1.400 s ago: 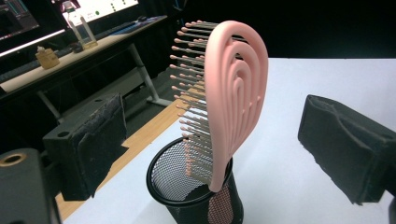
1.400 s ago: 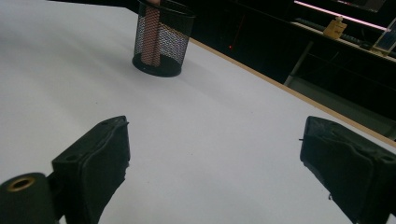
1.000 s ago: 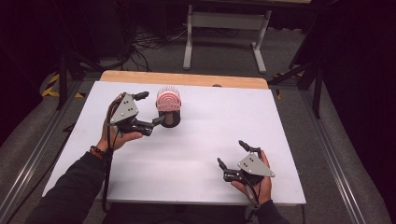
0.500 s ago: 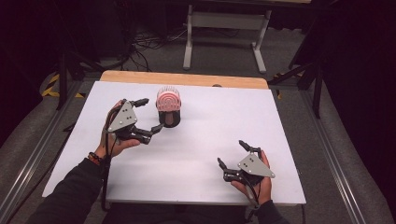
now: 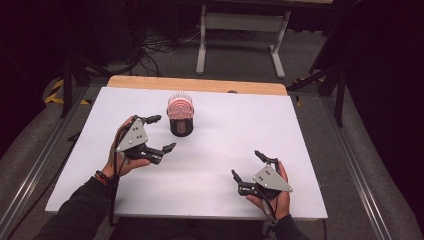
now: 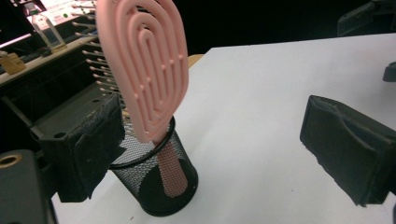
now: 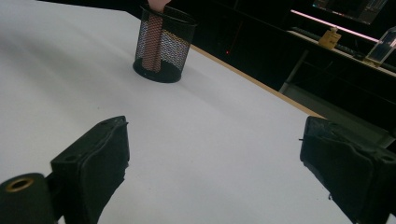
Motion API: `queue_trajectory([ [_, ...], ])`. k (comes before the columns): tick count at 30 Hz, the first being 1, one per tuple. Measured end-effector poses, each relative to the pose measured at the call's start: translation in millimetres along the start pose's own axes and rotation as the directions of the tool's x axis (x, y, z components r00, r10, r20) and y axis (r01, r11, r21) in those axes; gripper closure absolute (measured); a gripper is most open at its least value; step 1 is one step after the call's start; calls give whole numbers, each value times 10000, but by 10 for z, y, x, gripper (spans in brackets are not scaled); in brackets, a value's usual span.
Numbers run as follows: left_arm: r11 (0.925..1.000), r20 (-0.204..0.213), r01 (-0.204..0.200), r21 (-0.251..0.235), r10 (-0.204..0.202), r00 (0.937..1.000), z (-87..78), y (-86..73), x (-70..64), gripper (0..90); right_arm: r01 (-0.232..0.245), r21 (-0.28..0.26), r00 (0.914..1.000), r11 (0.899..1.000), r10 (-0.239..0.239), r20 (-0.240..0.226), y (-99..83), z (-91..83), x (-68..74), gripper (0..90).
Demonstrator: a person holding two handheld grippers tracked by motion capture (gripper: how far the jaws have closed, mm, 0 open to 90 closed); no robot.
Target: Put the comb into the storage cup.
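Pink plastic hairbrush stands handle-down in black mesh cup, head sticking up above rim, leaning a bit. Cup sits on white table, toward far edge, approx centre-left.

Change vs a sec ago: left gripper was right up at cup w/ jaws by the brush; now it's pulled back toward person, just beside cup on its near-left, jaws wide, holding nothing. Left gripper view shows brush between the spread jaws but not touched. Cup & brush haven't shifted.

Right gripper is well apart from cup, near-right, jaws wide, empty, same spot as before.

Reads as a release: brush looks deposited in cup, left hand retreating. Prob. placement done, nothing left but to clear away.
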State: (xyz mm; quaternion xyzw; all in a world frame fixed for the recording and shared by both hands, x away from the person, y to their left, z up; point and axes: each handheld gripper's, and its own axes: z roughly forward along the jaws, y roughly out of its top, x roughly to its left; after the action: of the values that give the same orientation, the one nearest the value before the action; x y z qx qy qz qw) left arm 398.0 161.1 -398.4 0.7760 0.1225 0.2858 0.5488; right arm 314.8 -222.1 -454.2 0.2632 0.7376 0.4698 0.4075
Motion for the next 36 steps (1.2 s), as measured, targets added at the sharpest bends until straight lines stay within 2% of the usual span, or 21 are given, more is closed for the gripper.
queue_trajectory([
  [5,9999,90,-105,20,104,9999,-6,-44,-78,74,-7,-50,10000,10000,7,30,5,-6,-2,90],
  [7,9998,-45,-209,-22,209,9998,-25,-67,-108,88,13,-79,10000,10000,-13,57,9,-10,-1,90],
  [11,9998,-10,-222,21,222,9998,-45,-96,-132,85,75,-93,10000,9999,-75,65,17,-13,10,90],
  [17,9988,243,-336,365,327,9992,-98,-178,-201,75,158,-93,9999,9998,-157,60,25,-14,21,90],
  [22,9979,275,-434,489,421,9987,-174,-221,-243,73,211,-80,9998,9997,-210,49,31,-18,29,90],
  [26,9973,219,-478,555,467,9987,-231,-263,-257,71,220,-97,9997,9997,-220,62,34,-17,36,90],
  [30,9939,154,-693,859,682,9975,-260,-355,-240,72,248,-96,9997,9996,-247,73,34,-11,45,89],
  [36,9929,81,-575,1042,569,9983,-332,-479,-226,74,286,-99,9996,9995,-285,78,37,-10,57,86],
])
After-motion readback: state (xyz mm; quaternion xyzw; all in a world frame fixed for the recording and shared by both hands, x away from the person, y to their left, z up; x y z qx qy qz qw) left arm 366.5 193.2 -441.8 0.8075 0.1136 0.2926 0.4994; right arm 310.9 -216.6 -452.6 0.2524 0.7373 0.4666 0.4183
